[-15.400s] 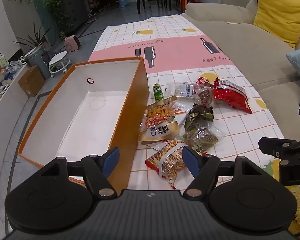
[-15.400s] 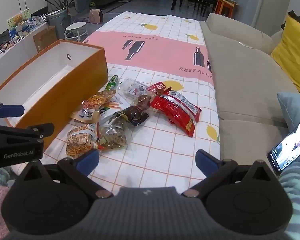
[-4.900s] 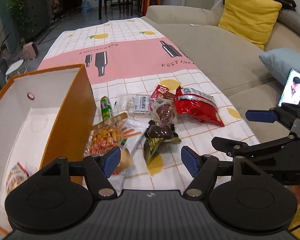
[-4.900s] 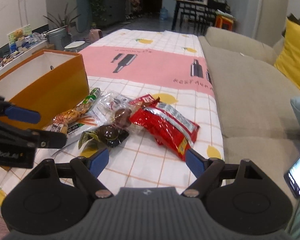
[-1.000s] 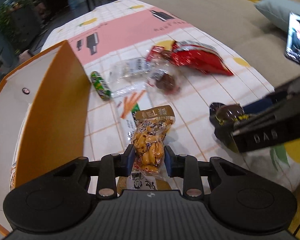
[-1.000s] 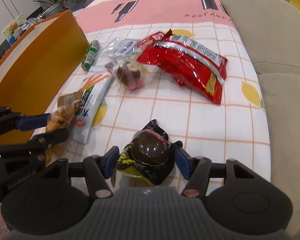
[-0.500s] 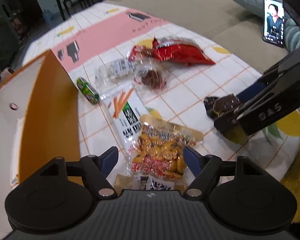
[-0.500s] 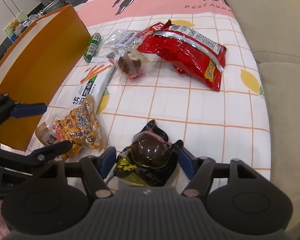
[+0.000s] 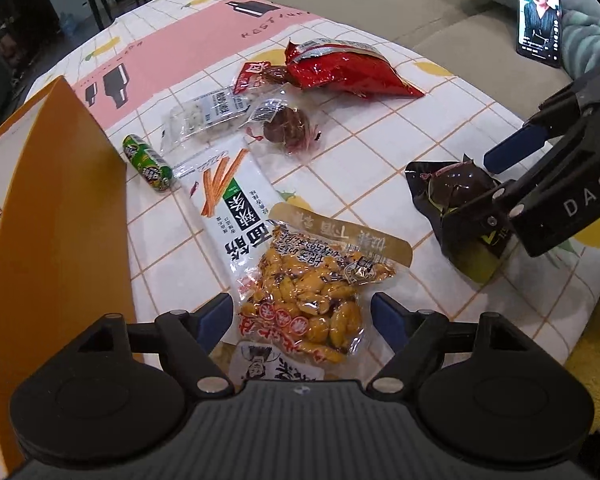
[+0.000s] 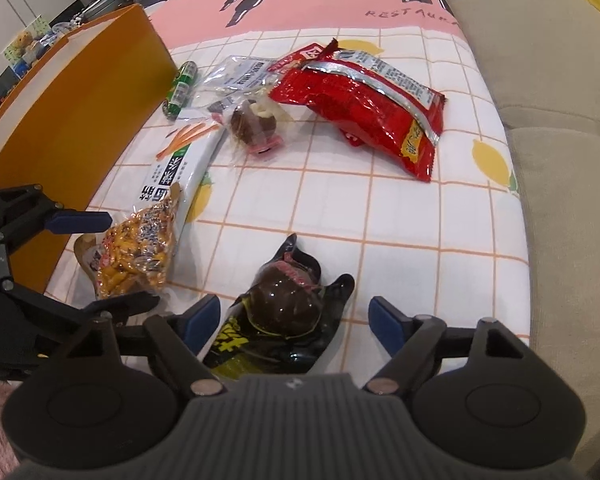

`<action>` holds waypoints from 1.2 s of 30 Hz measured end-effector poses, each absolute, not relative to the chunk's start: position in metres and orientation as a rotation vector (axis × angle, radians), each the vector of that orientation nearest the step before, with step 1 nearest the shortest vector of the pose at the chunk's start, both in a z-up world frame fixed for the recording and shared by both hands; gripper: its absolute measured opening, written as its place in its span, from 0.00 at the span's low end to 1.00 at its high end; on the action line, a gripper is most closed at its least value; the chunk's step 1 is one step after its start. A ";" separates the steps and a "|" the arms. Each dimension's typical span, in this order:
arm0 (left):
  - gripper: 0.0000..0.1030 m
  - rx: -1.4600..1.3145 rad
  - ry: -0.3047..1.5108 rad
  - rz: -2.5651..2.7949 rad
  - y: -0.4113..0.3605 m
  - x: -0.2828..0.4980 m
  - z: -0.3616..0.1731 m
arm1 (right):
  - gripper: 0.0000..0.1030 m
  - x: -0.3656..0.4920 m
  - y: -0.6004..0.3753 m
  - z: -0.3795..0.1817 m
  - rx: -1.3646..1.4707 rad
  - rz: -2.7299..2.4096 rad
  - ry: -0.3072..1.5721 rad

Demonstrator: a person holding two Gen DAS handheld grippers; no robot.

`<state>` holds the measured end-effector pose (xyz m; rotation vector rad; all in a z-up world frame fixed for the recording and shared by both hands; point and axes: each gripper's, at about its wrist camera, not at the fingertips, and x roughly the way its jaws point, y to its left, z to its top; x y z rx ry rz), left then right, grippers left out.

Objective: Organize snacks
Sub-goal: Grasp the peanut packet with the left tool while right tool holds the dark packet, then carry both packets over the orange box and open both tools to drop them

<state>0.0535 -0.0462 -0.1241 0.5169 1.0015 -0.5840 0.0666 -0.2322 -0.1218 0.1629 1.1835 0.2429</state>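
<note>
left hand-held gripper (image 9: 302, 316): jaws spread wide, released; the yellow snack pack (image 9: 320, 284) lies flat between the blue pads, neither pad pressing it
right hand-held gripper (image 10: 294, 318): jaws opening, pads clear of the dark egg pouch (image 10: 288, 316) that sits between them (not gripped)
yellow snack pack: on the table (image 9: 380, 152) at the near edge, gold header strip pointing away, partly overlapping the white stick-snack pack (image 9: 236, 200); also seen from the right wrist (image 10: 140, 252), just beside the left gripper's blue pad
dark egg pouch: black wrapper with yellow print, round brown egg on top, resting on the checked cloth near the table's front edge; from the left wrist (image 9: 456, 200) it lies under the right gripper's fingers
white stick-snack pack: long, lying along the orange box (image 9: 60, 208) side, orange sticks printed at the far end (image 10: 184, 160)
orange box: open-topped, white inside, left of the snacks; contents not visible here
green tube (image 9: 148, 162): small, lying near the box wall (same one in right view (image 10: 180, 90))
clear pouch (image 9: 212, 114): behind the green tube, flat
wrapped brown egg (image 9: 286, 126): clear wrapper, mid-table, near the clear pouch
red bag (image 10: 364, 104): biggest item, far right of the pile, silver strip on top, well apart from both grippers
phone (image 9: 538, 16): upright on the sofa side, screen lit (a person on it)
</note>
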 end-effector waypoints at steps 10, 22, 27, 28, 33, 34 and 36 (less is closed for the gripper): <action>0.60 0.400 1.022 -0.534 -0.040 0.057 -0.123 | 0.56 0.065 -0.225 -0.121 0.122 0.267 1.163; 0.51 0.308 1.015 -0.449 -0.036 0.051 -0.106 | 0.45 0.063 -0.229 -0.113 0.171 0.276 1.135; 0.24 0.196 1.013 -0.419 -0.024 0.053 -0.093 | 0.45 0.062 -0.232 -0.106 0.192 0.273 1.113; 0.24 0.165 1.019 -0.410 -0.021 0.054 -0.090 | 0.45 0.062 -0.231 -0.105 0.196 0.275 1.111; 0.23 0.138 1.007 -0.385 -0.016 0.054 -0.084 | 0.45 0.060 -0.227 -0.099 0.192 0.289 1.094; 0.23 0.129 1.006 -0.386 -0.015 0.053 -0.082 | 0.45 0.059 -0.226 -0.097 0.191 0.293 1.089; 0.23 0.109 1.002 -0.387 -0.013 0.052 -0.079 | 0.45 0.058 -0.225 -0.093 0.190 0.305 1.073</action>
